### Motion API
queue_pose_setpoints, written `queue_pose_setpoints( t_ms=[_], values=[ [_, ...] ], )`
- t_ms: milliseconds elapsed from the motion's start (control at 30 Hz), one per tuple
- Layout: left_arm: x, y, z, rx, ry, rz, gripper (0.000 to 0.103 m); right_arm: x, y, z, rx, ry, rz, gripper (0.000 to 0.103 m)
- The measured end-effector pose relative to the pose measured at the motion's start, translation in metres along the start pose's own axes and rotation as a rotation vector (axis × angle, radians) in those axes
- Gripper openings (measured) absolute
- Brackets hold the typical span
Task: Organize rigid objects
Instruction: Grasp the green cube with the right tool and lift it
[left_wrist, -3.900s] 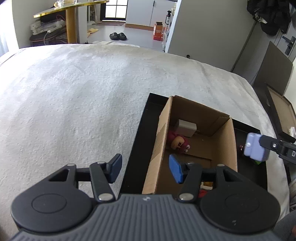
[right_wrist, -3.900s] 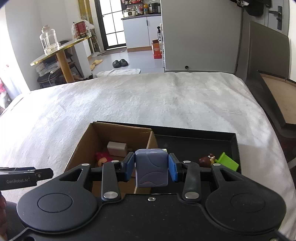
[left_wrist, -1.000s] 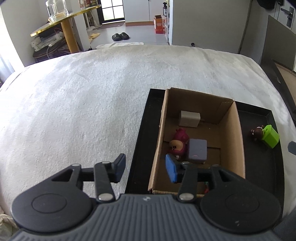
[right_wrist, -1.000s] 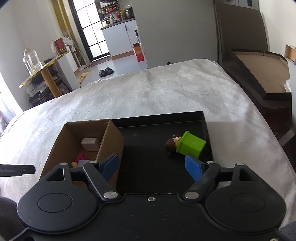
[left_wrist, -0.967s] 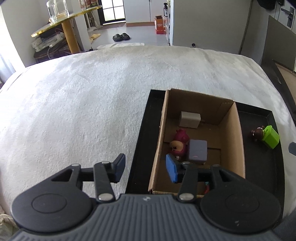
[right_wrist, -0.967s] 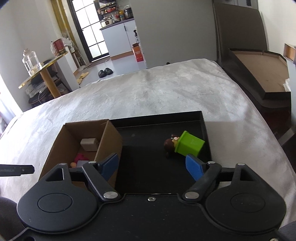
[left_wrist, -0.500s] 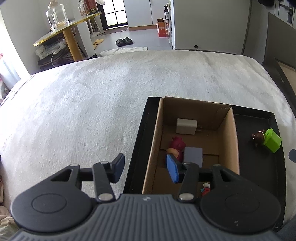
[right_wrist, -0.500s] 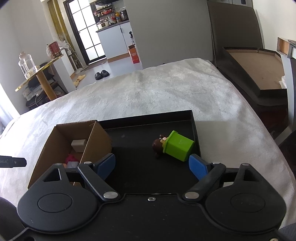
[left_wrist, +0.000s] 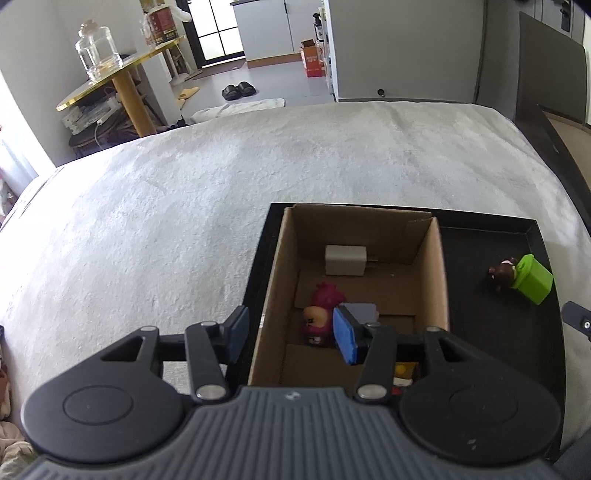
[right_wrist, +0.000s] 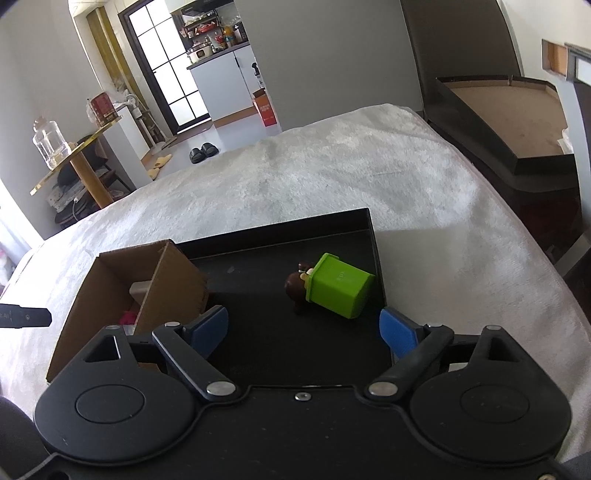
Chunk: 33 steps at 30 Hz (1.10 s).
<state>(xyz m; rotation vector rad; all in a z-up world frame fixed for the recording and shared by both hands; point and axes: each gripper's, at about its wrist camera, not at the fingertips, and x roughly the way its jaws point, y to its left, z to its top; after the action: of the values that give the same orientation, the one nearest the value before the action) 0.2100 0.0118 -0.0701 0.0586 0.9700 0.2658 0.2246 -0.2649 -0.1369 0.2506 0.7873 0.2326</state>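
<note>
A cardboard box (left_wrist: 439, 280) stands in the left part of a black tray (left_wrist: 532, 236). Inside it lie a grey adapter block (left_wrist: 345, 260), a red figure (left_wrist: 323, 308) and a lavender block (left_wrist: 364, 312). A green block (right_wrist: 338, 290) with a small brown figure (right_wrist: 295, 290) lies on the tray's right side. My left gripper (left_wrist: 291, 334) is open and empty over the box's near left wall. My right gripper (right_wrist: 303, 330) is wide open and empty, just short of the green block. The box also shows in the right wrist view (right_wrist: 177, 284).
The tray (right_wrist: 280, 232) sits on a white fuzzy bedcover (left_wrist: 147, 221). A round gold table with a glass jar (left_wrist: 98, 50) stands beyond the bed at far left. A dark cabinet (right_wrist: 509, 122) flanks the bed on the right.
The lavender block left my right gripper and now lies in the box. My right gripper opened wide, swung right and moved toward the green block. My left gripper shifted slightly.
</note>
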Motion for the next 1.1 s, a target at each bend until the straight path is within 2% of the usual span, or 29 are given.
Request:
queue_pose_setpoints(
  t_ms=[333,433,500,600,700,867,1067,1100],
  values=[
    [0.011,-0.018,0.007,0.015,0.033,0.034,0.051,0.027,-0.018,0.004,0.056,0.017,0.025,0.087],
    [0.015,-0.02,0.01,0.002,0.055,0.023,0.06,0.04,-0.022,0.008,0.084,0.029,0.022,0.087],
    [0.017,-0.022,0.013,0.0,0.057,0.031,0.071,0.048,-0.024,0.01,0.1,0.035,0.025,0.087],
    [0.019,-0.028,0.017,0.017,0.05,0.034,0.078,0.061,-0.026,0.015,0.122,0.049,0.03,0.082],
    [0.021,-0.034,0.021,0.024,0.049,0.036,0.083,0.073,-0.027,0.017,0.142,0.063,0.029,0.082],
    [0.028,-0.038,0.023,0.037,0.066,0.04,0.084,0.089,-0.026,0.019,0.151,0.088,0.015,0.082],
    [0.032,-0.037,0.023,0.046,0.076,0.059,0.084,0.104,-0.028,0.018,0.168,0.11,-0.022,0.068],
    [0.033,-0.036,0.023,0.046,0.076,0.061,0.084,0.106,-0.028,0.018,0.169,0.113,-0.031,0.062]
  ],
)
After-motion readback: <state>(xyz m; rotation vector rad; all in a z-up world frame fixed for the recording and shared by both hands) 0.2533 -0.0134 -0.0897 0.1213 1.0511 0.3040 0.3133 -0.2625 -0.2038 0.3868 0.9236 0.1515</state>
